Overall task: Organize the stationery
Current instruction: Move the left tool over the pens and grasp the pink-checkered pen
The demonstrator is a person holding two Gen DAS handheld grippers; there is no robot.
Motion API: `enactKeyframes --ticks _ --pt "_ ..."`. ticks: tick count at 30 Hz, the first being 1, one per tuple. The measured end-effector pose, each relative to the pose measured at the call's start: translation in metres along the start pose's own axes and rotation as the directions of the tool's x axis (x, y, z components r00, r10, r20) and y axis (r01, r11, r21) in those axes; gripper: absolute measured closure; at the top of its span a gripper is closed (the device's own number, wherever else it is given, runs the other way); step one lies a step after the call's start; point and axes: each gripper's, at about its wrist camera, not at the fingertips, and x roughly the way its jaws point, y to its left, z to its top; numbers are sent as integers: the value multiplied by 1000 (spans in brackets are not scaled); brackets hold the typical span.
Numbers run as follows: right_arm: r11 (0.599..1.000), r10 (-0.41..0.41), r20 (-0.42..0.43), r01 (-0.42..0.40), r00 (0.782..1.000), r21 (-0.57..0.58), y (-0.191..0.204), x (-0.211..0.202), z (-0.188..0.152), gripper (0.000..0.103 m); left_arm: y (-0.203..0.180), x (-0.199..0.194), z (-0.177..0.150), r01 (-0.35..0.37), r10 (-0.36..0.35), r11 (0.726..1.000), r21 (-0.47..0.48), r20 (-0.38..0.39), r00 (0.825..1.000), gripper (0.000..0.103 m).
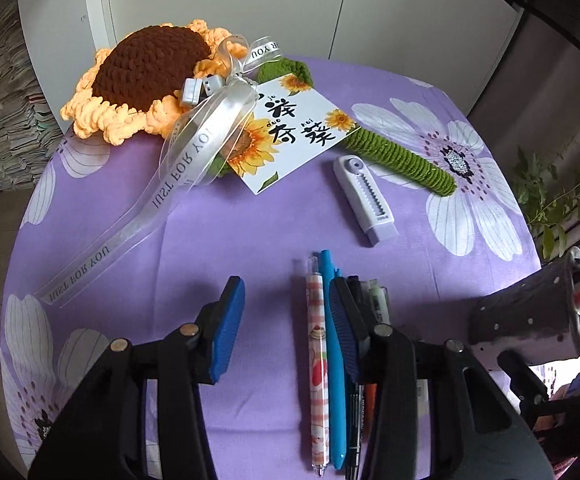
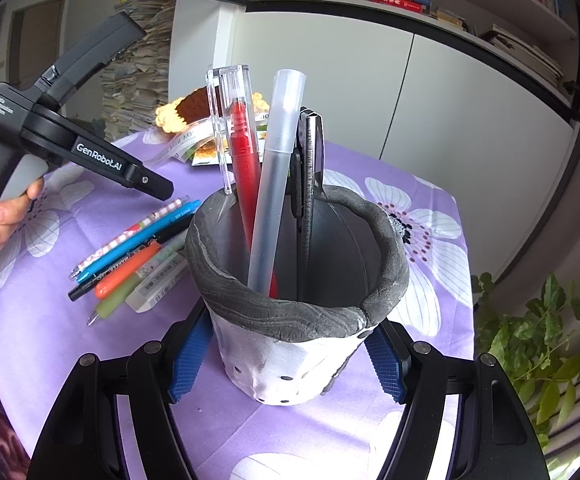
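Note:
A grey pen holder [image 2: 290,336] with a dark rim stands between the fingers of my right gripper [image 2: 286,360], which is shut on it. It holds a red marker [image 2: 244,152], a frosted pen [image 2: 276,184] and a black pen [image 2: 310,184]. A row of pens lies on the purple cloth: a pink checked pen [image 1: 317,364], a blue pen [image 1: 335,376], a black pen and an orange one [image 2: 130,270]. My left gripper [image 1: 286,332] is open and hovers over the pink and blue pens, its right finger above the blue one. A white utility knife [image 1: 366,200] lies further back.
A crocheted sunflower [image 1: 146,76] with a ribbon and a printed card [image 1: 290,132] lies at the back of the round table [image 1: 210,240]. The pen holder shows at the right edge of the left wrist view [image 1: 526,312]. A potted plant [image 2: 542,344] stands to the right.

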Motion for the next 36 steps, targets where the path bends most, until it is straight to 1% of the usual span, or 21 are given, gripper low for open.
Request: enactKeyframes --ticks 3,4,6,9,12,14,18,24,26,29,30,31,36 --pt "1000 3 0 -3 1000 2 0 0 0 31 2 9 1 -16 16 1000 -3 -25 1000 61" --pt "1000 4 -1 -4 1000 3 0 0 0 31 4 10 1 -20 20 1000 -6 -25 999 60" --pt "1000 5 -1 -5 1000 5 0 0 0 31 7 8 1 -20 20 1000 -13 -24 1000 60" --pt "1000 5 -1 -5 1000 5 0 0 0 31 15 6 1 -53 52 998 -27 -29 998 62" --pt "1000 5 -1 -5 1000 5 0 0 0 31 20 7 0 -32 29 998 -56 -51 998 62" --pt "1000 5 -1 -5 1000 5 0 0 0 31 17 8 0 -18 15 998 -58 -60 998 62" --pt "1000 4 -1 -4 1000 4 0 0 0 31 9 5 1 -2 0 999 -50 -50 999 62" --pt "1000 4 -1 -4 1000 5 -1 0 0 31 2 11 4 -30 29 999 -25 -46 999 62" --pt "1000 5 -1 -5 1000 5 -1 0 0 31 2 12 6 -23 22 999 -25 -48 999 66" --pt "1000 4 -1 -4 1000 5 -1 0 0 31 4 16 7 -40 38 999 -32 -62 997 73" --pt "1000 5 -1 -5 1000 5 -1 0 0 31 6 18 7 -36 33 998 -42 -75 997 73" --pt "1000 4 -1 -4 1000 5 -1 0 0 31 8 17 6 -31 28 998 -49 -66 997 73" --pt "1000 4 -1 -4 1000 5 -1 0 0 31 5 16 6 -52 49 998 -37 -68 996 73"
